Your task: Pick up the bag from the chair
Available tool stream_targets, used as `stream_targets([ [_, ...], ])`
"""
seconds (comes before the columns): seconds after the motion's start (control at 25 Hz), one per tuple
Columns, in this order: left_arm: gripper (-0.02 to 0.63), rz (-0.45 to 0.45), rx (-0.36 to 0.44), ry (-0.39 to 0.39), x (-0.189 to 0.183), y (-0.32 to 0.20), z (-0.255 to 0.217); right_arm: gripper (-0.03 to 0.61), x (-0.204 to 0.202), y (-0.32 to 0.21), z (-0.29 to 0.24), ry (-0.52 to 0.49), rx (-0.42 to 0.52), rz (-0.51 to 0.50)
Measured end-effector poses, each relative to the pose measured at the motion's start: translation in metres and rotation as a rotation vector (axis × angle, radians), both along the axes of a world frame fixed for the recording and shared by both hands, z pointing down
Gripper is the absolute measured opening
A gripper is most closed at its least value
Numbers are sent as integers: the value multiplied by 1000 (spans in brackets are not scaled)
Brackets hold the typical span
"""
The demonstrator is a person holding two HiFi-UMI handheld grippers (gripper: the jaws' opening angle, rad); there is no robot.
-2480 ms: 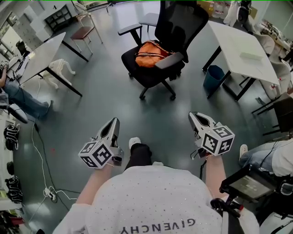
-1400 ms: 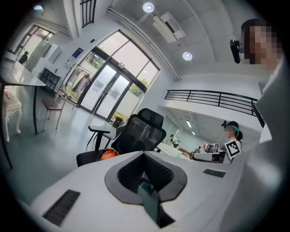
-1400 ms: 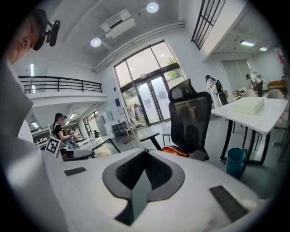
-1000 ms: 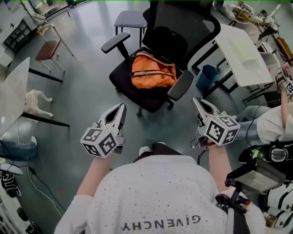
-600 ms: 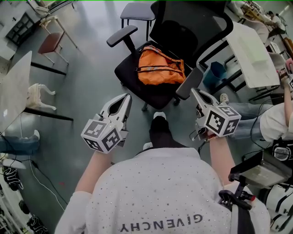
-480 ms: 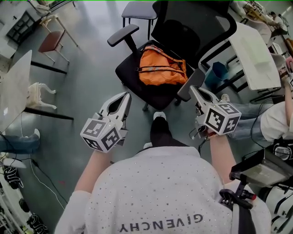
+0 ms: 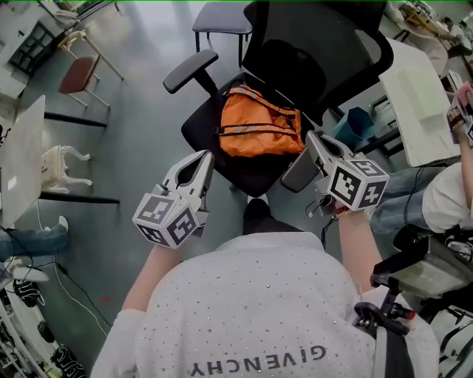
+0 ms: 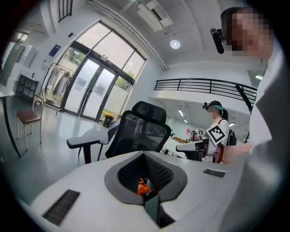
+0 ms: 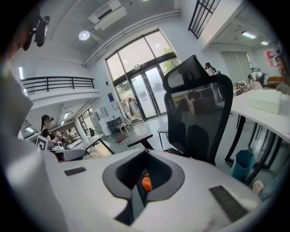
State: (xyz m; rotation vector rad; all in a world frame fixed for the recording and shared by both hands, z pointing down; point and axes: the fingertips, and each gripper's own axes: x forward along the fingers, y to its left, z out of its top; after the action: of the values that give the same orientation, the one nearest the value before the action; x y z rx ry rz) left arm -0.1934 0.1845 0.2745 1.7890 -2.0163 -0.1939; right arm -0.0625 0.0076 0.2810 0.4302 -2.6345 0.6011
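An orange bag with grey straps lies on the seat of a black office chair. My left gripper is shut and holds nothing; it hovers in front of the seat's left edge, short of the bag. My right gripper is also shut and bare, above the chair's right armrest, just right of the bag. In the left gripper view the bag peeks through the gap behind the closed gripper tips. The right gripper view shows the bag the same way behind its gripper tips.
A white table and a blue bin stand right of the chair, with a seated person beside them. A grey stool is behind the chair. A red-seated chair, another table and a white dog-shaped thing lie left.
I have walked up to the chair; it and the bag are now much closer. Both grippers stayed shut, and the right one now sits over the armrest.
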Motion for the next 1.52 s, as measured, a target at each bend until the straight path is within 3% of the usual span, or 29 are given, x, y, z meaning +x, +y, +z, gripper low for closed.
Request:
stream_targets([
  [0.36, 3, 88, -106, 47, -1, -119, 40, 5, -14, -104, 34, -29, -101, 123],
  [0.52, 3, 134, -158, 48, 3, -168, 63, 5, -15, -140, 54, -48, -93, 150],
  [0.76, 3, 201, -258, 76, 13, -221, 119, 5, 18, -187, 113, 19, -156, 244],
  [1.04, 3, 204, -365, 37, 7, -261, 176, 5, 55, -223, 157, 143, -113, 308],
  [1.36, 5, 300, -540, 66, 24, -299, 237, 5, 108, -233, 192, 162, -235, 454],
  [1.4, 55, 320, -565, 84, 29, -302, 245, 5, 115, -232, 196, 174, -237, 464],
  [1.44, 150, 337, -591, 101, 33, -306, 253, 5, 123, -233, 201, 186, -237, 474],
  [1.52, 175, 359, -646, 117, 41, -313, 269, 5, 139, -235, 208, 197, -243, 504],
])
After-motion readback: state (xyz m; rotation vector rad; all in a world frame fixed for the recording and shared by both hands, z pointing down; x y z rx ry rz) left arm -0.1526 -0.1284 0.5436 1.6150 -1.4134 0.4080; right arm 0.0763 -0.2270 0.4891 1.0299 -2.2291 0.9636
